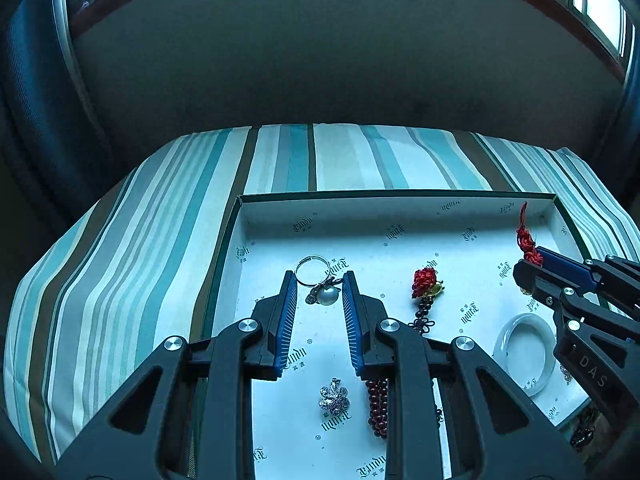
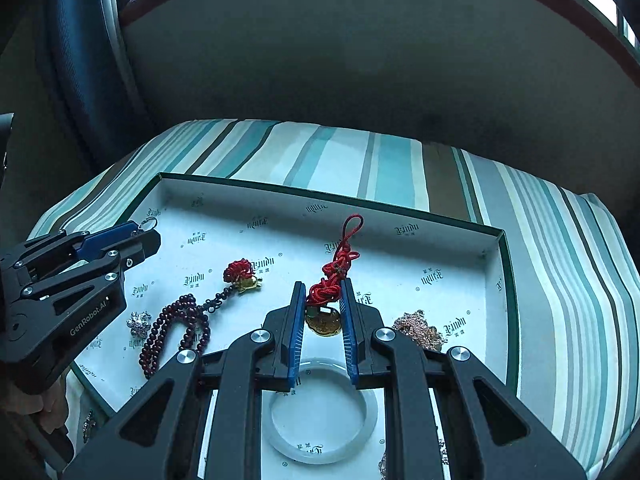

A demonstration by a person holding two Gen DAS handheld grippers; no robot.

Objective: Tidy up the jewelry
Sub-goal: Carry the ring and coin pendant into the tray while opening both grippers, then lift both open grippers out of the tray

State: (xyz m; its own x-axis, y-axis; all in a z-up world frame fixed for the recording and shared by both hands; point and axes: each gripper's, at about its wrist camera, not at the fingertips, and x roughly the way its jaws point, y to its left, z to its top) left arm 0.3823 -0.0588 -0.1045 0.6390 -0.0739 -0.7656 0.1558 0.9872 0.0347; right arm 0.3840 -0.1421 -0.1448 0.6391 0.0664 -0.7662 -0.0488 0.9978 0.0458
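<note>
**A:** Start at the left side of the box (image 1: 400,194). What's there?

**B:** The left claw (image 1: 320,276) is over the box's left half, closed on the pearl ring (image 1: 327,295). The hoop lies against one blue pad and the pearl setting against the other. From the right wrist view the ring sticks out at the claw's tip, clear of the box floor.

**A:** And on the floor of the box?

**B:** Near the front-left corner there's a sparkly brooch (image 1: 334,396). Just right of it is a dark red bead strand (image 2: 176,332), looped loosely. It runs up to a red knot with a gold charm (image 1: 426,284), about mid-box.

**A:** Further right?

**B:** The right claw (image 2: 322,284) is over the box's right half, clamped on the red knotted cord (image 2: 334,276). The cord's loop stands up past the fingertips, and a brass pendant (image 2: 323,322) hangs between the fingers below the knot.

**A:** Anything under it?

**B:** A white bangle (image 2: 320,412) lies flat on the box floor toward the front. To its right, nearer the right wall, is a small heap of rose-gold chain (image 2: 418,330).

**A:** What's the box on?

**B:** A striped cloth (image 1: 120,260), which shows on all sides of the box.
</note>
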